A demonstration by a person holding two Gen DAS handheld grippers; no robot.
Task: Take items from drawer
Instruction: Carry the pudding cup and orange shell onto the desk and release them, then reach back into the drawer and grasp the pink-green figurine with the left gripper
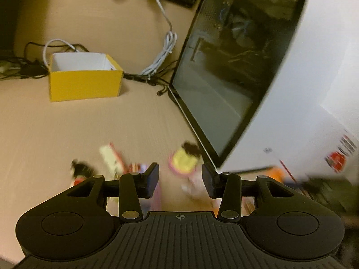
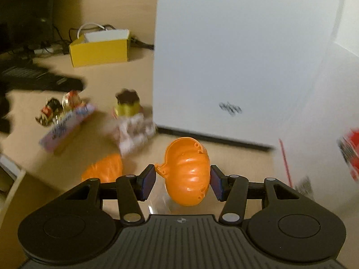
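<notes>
Orange ribbed pumpkin half-shell: hollow side showing, tilted, between the pads. Second orange half lies on the tabletop nearby. Other packets blurred.

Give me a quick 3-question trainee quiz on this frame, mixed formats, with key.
1. True or false: the left gripper is holding an item.
2. What lies between the right gripper fingers? A) a white cable B) an orange pumpkin-shaped shell half C) a black keyboard
3. Fill in: the yellow box stands open at the ____.

Key: 1 false, its fingers are apart over the tabletop with nothing between them; 2 B; 3 top.
</notes>
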